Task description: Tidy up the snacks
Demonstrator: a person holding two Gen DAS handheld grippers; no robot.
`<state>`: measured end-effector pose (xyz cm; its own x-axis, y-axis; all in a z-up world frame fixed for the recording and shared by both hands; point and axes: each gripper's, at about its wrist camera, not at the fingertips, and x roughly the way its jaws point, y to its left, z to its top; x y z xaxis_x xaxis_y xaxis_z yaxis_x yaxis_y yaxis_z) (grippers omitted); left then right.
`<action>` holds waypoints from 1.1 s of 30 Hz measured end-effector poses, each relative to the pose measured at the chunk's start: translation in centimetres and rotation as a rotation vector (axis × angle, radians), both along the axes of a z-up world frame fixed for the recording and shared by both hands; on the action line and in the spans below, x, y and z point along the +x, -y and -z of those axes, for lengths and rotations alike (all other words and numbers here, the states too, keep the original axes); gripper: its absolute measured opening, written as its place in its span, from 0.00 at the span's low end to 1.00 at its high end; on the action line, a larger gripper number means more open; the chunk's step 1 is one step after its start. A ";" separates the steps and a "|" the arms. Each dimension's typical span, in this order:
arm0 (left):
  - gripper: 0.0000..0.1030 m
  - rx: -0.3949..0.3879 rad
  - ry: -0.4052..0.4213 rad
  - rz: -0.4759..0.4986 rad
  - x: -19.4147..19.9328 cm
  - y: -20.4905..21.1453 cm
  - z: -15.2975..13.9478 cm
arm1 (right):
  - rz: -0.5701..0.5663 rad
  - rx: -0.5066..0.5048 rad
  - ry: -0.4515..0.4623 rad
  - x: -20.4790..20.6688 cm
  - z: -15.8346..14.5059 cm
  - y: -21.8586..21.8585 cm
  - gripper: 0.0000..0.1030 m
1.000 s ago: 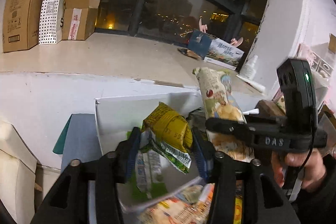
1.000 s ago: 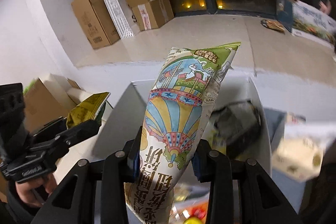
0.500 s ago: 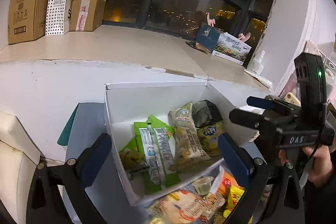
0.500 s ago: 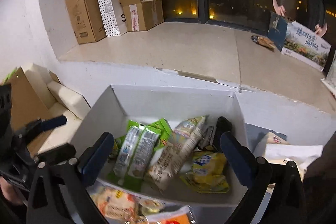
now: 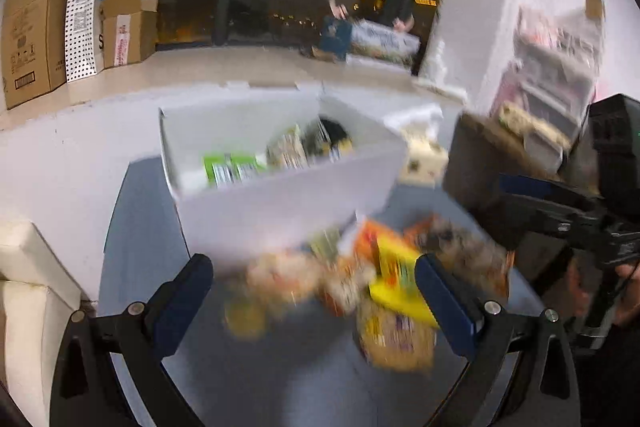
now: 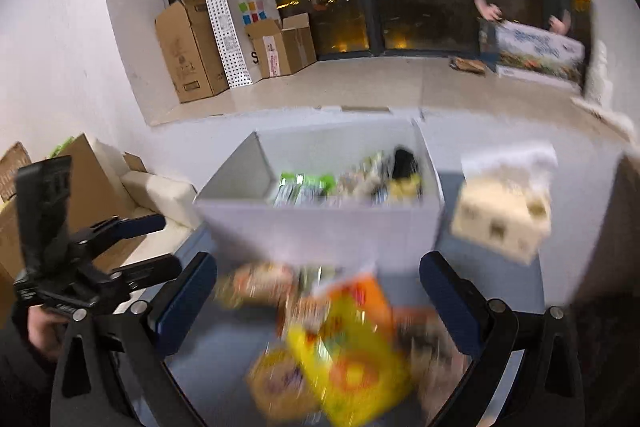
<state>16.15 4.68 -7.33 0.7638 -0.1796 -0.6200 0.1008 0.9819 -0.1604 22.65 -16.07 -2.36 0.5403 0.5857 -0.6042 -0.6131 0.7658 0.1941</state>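
Grey tabletop carries my loose snack pile just ahead of both empty, wide-open claws, left gripper and right gripper; the white box sits directly beyond it.

The snack packets in front of the white box are smeared by blur, their labels unreadable.

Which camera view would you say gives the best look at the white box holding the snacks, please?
The right wrist view: the white box sits almost square-on there, showing its near wall, both side walls and the packets inside. The left wrist view shows the same box skewed, corner-on, with blurrier contents.
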 end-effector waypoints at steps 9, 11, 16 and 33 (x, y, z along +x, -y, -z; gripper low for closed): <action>1.00 -0.028 -0.110 0.038 -4.5 3.9 4.1 | 0.117 -0.028 -0.122 -6.3 7.8 7.7 1.00; 1.00 -0.046 -0.120 0.045 -4.9 4.3 4.4 | 0.131 -0.047 -0.141 -5.2 8.4 8.5 1.00; 1.00 -0.050 -0.141 0.052 -5.3 5.1 4.9 | 0.131 -0.129 -0.149 -0.9 9.2 8.8 1.00; 1.00 -0.042 -0.175 0.111 -2.4 7.3 5.6 | 0.115 -0.231 -0.206 2.5 11.7 7.5 0.40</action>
<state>13.71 -2.63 -12.89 0.6193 -0.2857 -0.7313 0.1755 0.9582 -0.2258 25.18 -23.52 -14.07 0.4475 0.3627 -0.8174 -0.4857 0.8661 0.1185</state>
